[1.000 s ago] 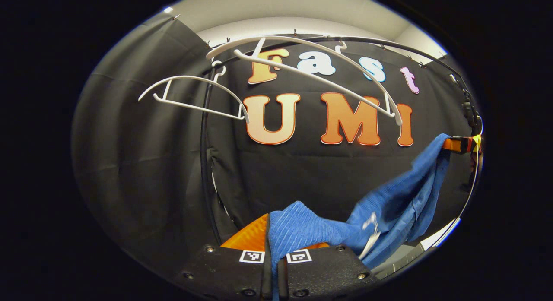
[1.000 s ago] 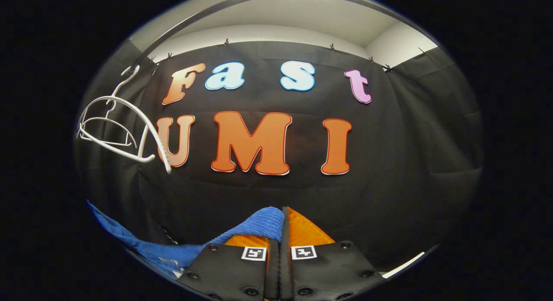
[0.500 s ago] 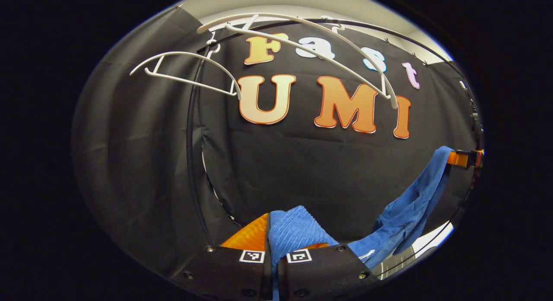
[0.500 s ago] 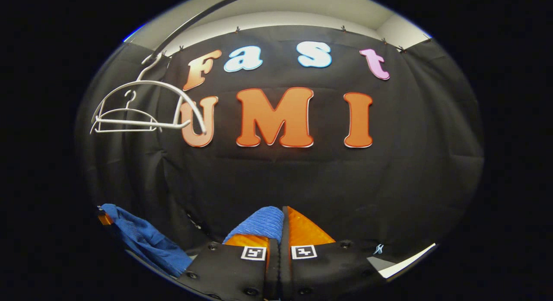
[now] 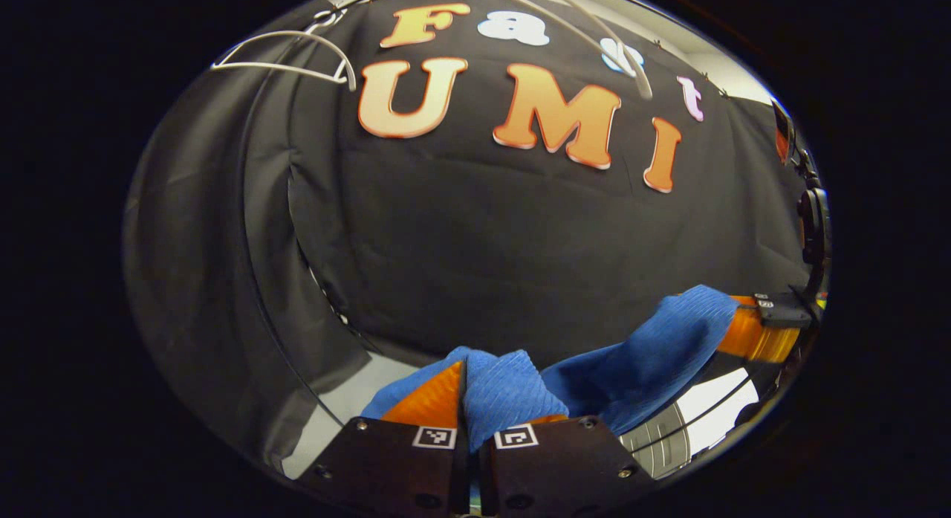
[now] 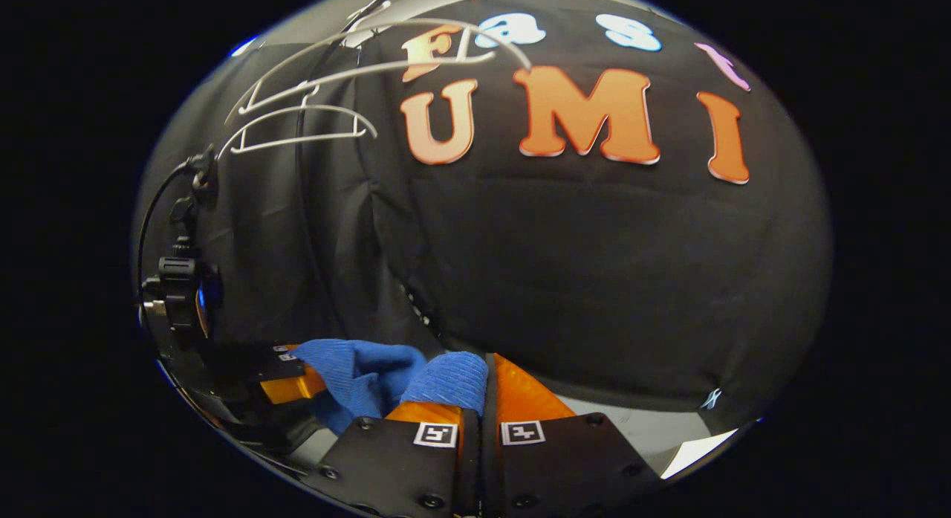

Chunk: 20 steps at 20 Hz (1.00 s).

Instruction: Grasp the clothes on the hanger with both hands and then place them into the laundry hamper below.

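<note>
Left gripper (image 5: 468, 399): we saw its orange fingers clenched on a fold of the blue garment (image 5: 639, 358).
Right gripper (image 6: 483, 388): we found it pinching the blue garment's other end, the cloth bunched over its left finger.
Garment: it hung slack between the two grippers, low before the black cloth wall.
Hangers (image 6: 297, 124): white and bare, we saw them high up, well apart from the garment.

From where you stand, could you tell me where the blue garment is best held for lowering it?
By its two ends, as now: the left gripper pinches one bunched end of the blue ribbed garment, the right gripper the other, each from its own side. Limp cloth sags between them, so spread grips keep it gathered.
</note>
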Each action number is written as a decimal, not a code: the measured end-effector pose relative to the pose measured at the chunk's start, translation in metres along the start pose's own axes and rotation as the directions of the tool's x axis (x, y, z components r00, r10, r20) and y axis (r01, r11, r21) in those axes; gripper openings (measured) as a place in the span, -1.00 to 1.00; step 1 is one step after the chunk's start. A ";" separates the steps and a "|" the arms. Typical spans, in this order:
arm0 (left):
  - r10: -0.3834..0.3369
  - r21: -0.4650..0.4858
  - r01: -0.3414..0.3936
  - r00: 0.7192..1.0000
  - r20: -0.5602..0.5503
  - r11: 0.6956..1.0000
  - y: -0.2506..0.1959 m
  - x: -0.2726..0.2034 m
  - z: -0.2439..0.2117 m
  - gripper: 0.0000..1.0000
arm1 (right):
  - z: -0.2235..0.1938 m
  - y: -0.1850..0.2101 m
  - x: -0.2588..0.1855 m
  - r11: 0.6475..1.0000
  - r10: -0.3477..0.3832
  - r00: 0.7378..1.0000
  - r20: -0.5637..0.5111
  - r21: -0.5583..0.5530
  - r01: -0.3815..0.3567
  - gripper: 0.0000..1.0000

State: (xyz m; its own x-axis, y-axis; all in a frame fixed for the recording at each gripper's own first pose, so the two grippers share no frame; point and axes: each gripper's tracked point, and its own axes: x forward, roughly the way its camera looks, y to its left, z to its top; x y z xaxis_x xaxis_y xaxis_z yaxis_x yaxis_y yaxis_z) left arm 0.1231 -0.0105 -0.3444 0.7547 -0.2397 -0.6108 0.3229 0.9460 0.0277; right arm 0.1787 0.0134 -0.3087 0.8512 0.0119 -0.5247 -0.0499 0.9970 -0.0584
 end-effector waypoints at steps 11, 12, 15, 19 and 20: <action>-0.088 -0.198 0.012 0.921 -0.380 0.980 -0.026 -0.005 -0.148 -0.87 | -0.162 0.013 0.005 0.986 0.024 0.924 -0.381 0.159 0.040 -0.76; -0.096 -0.204 0.013 0.912 -0.399 0.979 -0.027 -0.005 -0.154 -0.86 | -0.167 0.010 0.003 0.985 0.025 0.921 -0.389 0.167 0.044 -0.76; -0.076 -0.168 -0.004 0.879 -0.470 0.986 -0.020 -0.020 -0.173 -0.77 | -0.189 0.008 0.001 0.982 0.021 0.900 -0.435 0.180 0.064 -0.69; -0.036 -0.169 -0.052 0.877 -0.480 0.984 -0.015 -0.024 -0.182 -0.40 | -0.209 0.010 -0.013 0.979 0.035 0.881 -0.472 0.192 0.064 -0.47; -0.025 -0.168 -0.063 0.879 -0.477 0.984 -0.012 -0.025 -0.183 -0.43 | -0.213 0.013 -0.018 0.978 0.046 0.880 -0.473 0.201 0.057 0.02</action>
State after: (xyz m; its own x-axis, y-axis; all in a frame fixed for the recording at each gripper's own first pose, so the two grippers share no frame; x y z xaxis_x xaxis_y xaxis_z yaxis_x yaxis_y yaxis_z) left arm -0.0041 0.0239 -0.4741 0.3826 -0.1306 -0.9146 0.1742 0.9824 -0.0674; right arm 0.0520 0.0101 -0.4807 0.5000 0.0207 -0.8658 0.1047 0.9909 0.0842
